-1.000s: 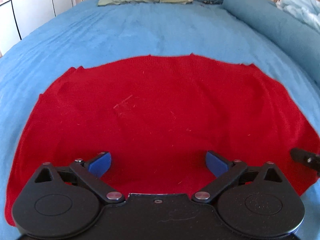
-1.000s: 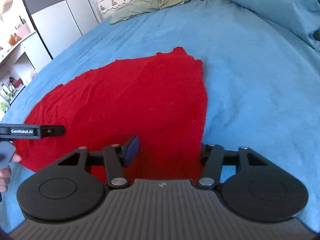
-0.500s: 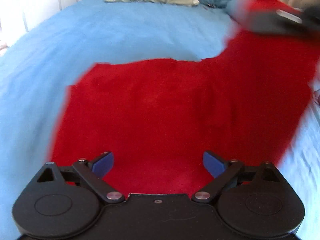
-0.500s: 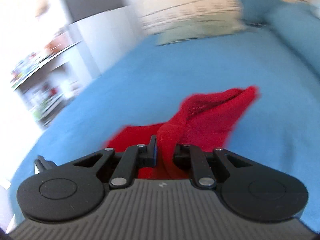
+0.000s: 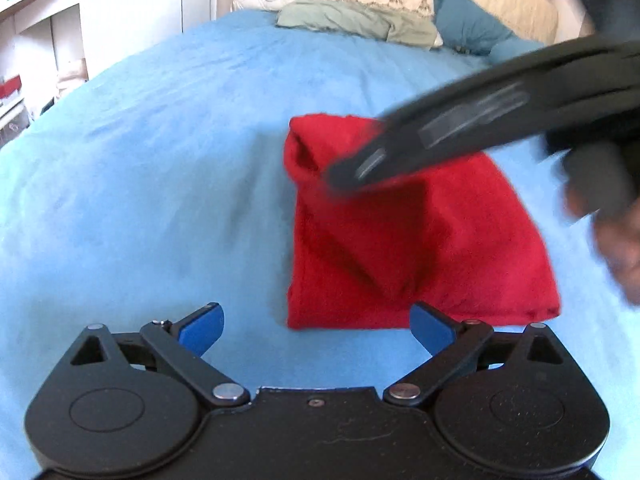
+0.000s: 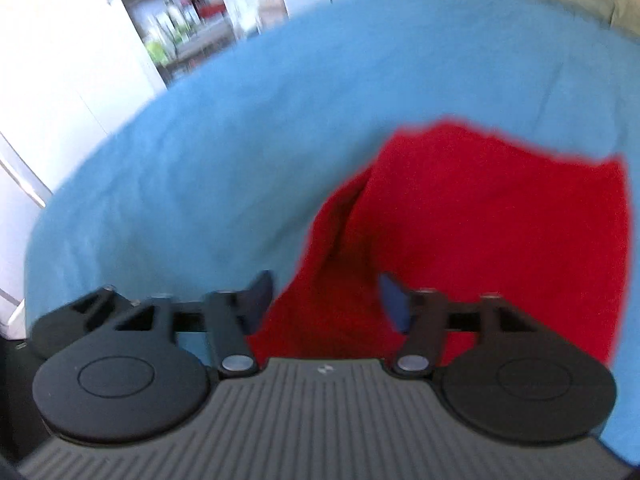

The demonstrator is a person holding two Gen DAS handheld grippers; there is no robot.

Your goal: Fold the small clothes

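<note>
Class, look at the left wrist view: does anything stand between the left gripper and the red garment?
Nothing does. The open left gripper faces the garment's near edge across bare sheet; the right gripper hangs over the far part.

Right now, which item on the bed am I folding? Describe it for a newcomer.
Start at the blue bedspread covering the bed. Near its middle, well short of the pillows, lies the red garment, doubled over. It is the only red fabric on the blue.
</note>
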